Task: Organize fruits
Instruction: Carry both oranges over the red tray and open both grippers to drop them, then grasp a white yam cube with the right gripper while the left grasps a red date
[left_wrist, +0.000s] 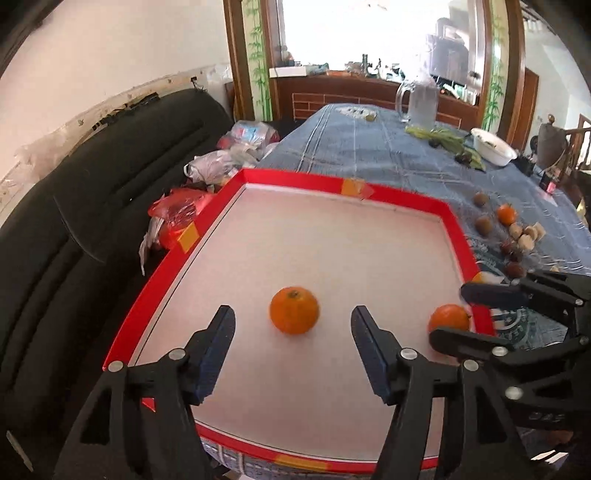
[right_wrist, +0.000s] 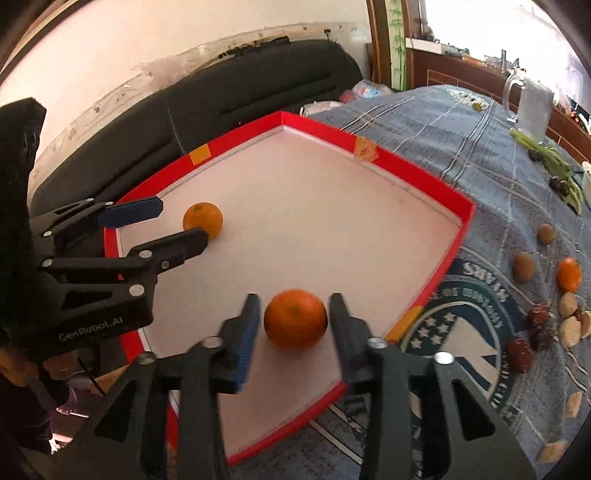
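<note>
Both oranges lie in the red tray (left_wrist: 291, 177): one orange (left_wrist: 294, 310) sits free between our left gripper (left_wrist: 293, 325), whose jaws stand wide, the other orange (right_wrist: 295, 319) between our right gripper (right_wrist: 293, 306), narrower, pads apparently just clear. Either could roll if a finger nudges it on withdrawal. Only the right wrist view shows the walnuts (right_wrist: 570, 325) on the desk (right_wrist: 480, 147) clearly.

tray (left_wrist: 406, 201): glossy red rim, matt floor | tablecloth (left_wrist: 369, 147): woven cloth
</note>
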